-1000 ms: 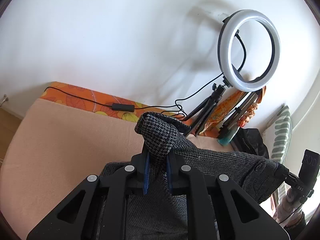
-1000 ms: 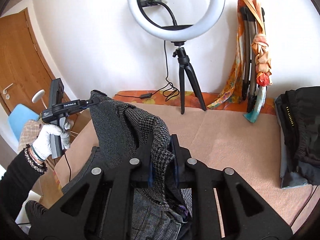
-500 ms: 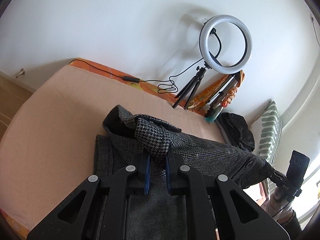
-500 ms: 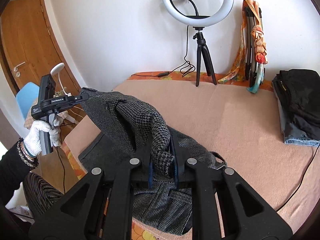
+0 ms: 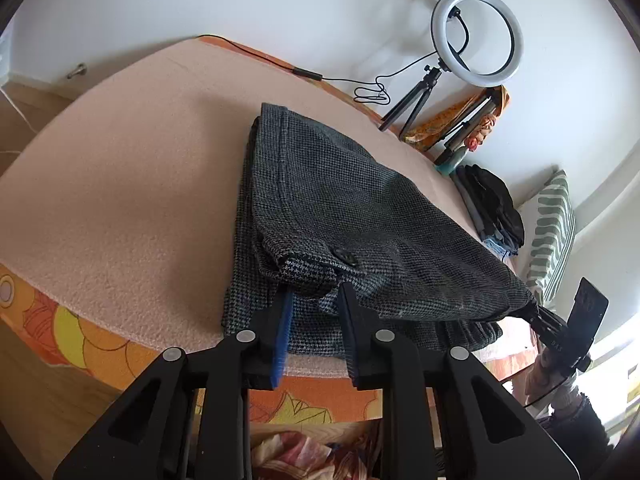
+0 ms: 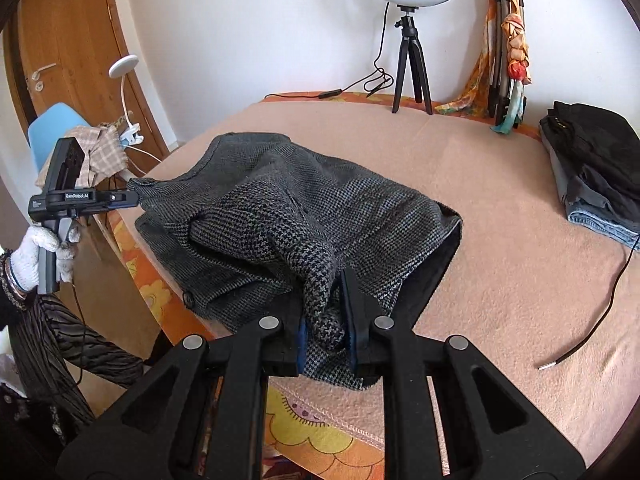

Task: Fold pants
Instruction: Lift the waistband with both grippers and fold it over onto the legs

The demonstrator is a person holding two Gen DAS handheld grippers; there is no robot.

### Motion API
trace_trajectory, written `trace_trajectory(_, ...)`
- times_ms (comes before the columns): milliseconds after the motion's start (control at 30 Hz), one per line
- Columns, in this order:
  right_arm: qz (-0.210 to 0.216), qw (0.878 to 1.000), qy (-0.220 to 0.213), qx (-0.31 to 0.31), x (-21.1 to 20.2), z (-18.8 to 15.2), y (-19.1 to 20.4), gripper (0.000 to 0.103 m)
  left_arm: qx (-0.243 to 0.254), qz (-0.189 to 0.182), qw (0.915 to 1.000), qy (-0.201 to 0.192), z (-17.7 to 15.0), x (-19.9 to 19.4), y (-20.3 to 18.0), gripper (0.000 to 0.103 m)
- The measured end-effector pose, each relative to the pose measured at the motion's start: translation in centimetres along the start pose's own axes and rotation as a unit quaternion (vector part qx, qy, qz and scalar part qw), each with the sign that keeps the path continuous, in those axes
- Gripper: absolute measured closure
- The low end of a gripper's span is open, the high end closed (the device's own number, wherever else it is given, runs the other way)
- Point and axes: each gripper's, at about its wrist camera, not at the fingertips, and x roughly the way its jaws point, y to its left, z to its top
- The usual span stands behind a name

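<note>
The grey houndstooth pants [image 5: 340, 200] lie folded over on the peach blanket [image 5: 120, 184] at the bed's near edge. My left gripper [image 5: 314, 300] holds their near corner; its jaws stand a little apart with the cloth edge between them. In the right wrist view the left gripper [image 6: 134, 196] pinches the pants' far left corner. My right gripper [image 6: 324, 292] is shut on a bunched fold of the pants [image 6: 304, 216] at the near edge of the blanket [image 6: 500, 240]. It also shows in the left wrist view [image 5: 536, 312], gripping the right corner.
A ring light on a tripod [image 6: 410, 36] and a folded stand with scarves [image 6: 508, 52] stand by the wall. A stack of folded dark clothes [image 6: 592, 164] lies at the right. A loose cable [image 6: 592, 320] crosses the blanket. A door and blue chair [image 6: 56, 124] are left.
Both grippers have pulled back and down toward the bed's near edge, laying the raised pants over into a fold on the blanket. The left jaws stand wider than before.
</note>
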Motion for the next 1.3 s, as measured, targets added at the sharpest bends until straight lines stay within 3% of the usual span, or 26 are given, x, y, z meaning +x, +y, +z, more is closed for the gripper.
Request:
trace_trajectory(233, -0.036, 0.997, 0.023, -0.070, 1.0, -1.9, 1.7, 0.087, 0.030, 0.023, 0.9989, -0.029, -0.1, -2.8, -0.6, 0.077)
trace_trajectory(300, -0.039, 0.995, 0.027, -0.082, 1.0, -2.2, 1.9, 0.087, 0.040, 0.023, 0.9981, -0.041, 0.5, -3.4, -1.1, 0.070)
trace_trajectory(367, -0.051, 0.993, 0.032, -0.098, 1.1, -2.6, 2.3, 0.087, 0.058, 0.022, 0.9975, -0.034, 1.1, -3.0, -1.8, 0.062)
trace_trajectory(533, -0.058, 0.991, 0.051, -0.109, 0.6, -3.1, 2.2, 0.087, 0.110, 0.026, 0.9936, 0.007, 1.6, 0.8, -4.1, 0.060)
trace_trajectory(600, -0.049, 0.994, 0.051, -0.086, -0.1, -3.1, 1.2, 0.079, 0.126, 0.024, 0.9913, 0.033, 1.3, 2.7, -4.5, 0.060)
trace_trajectory(667, -0.028, 0.998, 0.045, -0.034, -0.9, -3.1, -0.3, 0.053, 0.142, 0.028, 0.9876, 0.061, 0.7, 4.4, -4.8, 0.060)
trace_trajectory(700, -0.016, 0.999, 0.036, -0.006, -1.4, -3.1, -1.1, 0.049, 0.147, 0.027, 0.9858, 0.077, 0.4, 5.1, -4.8, 0.060)
trace_trajectory(800, 0.009, 0.997, 0.017, 0.070, -1.7, -2.5, -3.7, 0.045, 0.148, 0.013, 0.9822, 0.114, -0.8, 6.1, -4.1, 0.060)
trace_trajectory(967, 0.032, 0.981, 0.018, 0.191, 0.8, -0.7, -7.7, 0.043, 0.172, 0.008, 0.9781, 0.117, -2.1, 5.7, -4.3, 0.061)
trace_trajectory(1100, 0.004, 0.978, 0.055, 0.200, 4.3, 0.3, -7.9, 0.043, 0.200, 0.016, 0.9735, 0.110, -2.7, 5.4, -4.8, 0.061)
trace_trajectory(1133, 0.003, 0.979, 0.066, 0.195, 5.1, 0.3, -7.7, 0.043, 0.196, 0.014, 0.9743, 0.110, -2.5, 5.3, -4.7, 0.060)
trace_trajectory(1200, 0.001, 0.980, 0.082, 0.179, 6.3, 0.6, -6.6, 0.070, 0.180, 0.003, 0.9776, 0.109, -2.2, 5.0, -4.4, 0.060)
trace_trajectory(1233, -0.002, 0.982, 0.089, 0.165, 6.7, 0.8, -5.8, 0.091, 0.175, 0.000, 0.9784, 0.109, -2.1, 4.9, -4.3, 0.060)
trace_trajectory(1300, -0.030, 0.988, 0.084, 0.126, 6.7, 1.3, -4.3, 0.095, 0.170, -0.005, 0.9801, 0.103, -1.8, 4.3, -4.3, 0.060)
